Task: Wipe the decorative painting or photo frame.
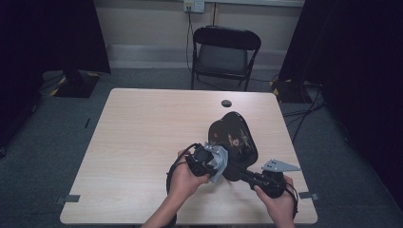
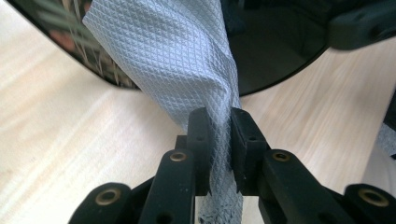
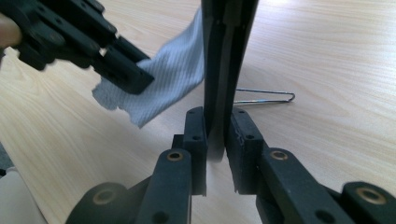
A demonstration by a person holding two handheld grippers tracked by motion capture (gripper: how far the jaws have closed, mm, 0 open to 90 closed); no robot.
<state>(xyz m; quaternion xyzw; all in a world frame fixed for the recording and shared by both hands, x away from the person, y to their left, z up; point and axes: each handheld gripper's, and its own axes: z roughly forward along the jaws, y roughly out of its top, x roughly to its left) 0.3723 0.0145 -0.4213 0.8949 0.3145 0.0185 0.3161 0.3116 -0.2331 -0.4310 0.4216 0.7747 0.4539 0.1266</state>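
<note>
Black oval tray (image 1: 235, 137) is clamped edge-on by the right gripper (image 3: 215, 135), grey cloth (image 2: 173, 60) pinched tight in the left gripper (image 2: 218, 135); tray could easily be twisted loose if it's wiped too hard.

One black tray (image 1: 236, 137), one grey cloth (image 1: 219, 161), one folding chair (image 1: 224, 54), one table (image 1: 142, 142).

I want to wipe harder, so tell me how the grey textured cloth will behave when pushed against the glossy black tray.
The grey textured cloth probably stays floppy: it drapes and folds above the left claw. Its woven surface likely grips rather than slides. The glossy black tray, pinched on edge by the right claw, may pivot under pressure.
</note>
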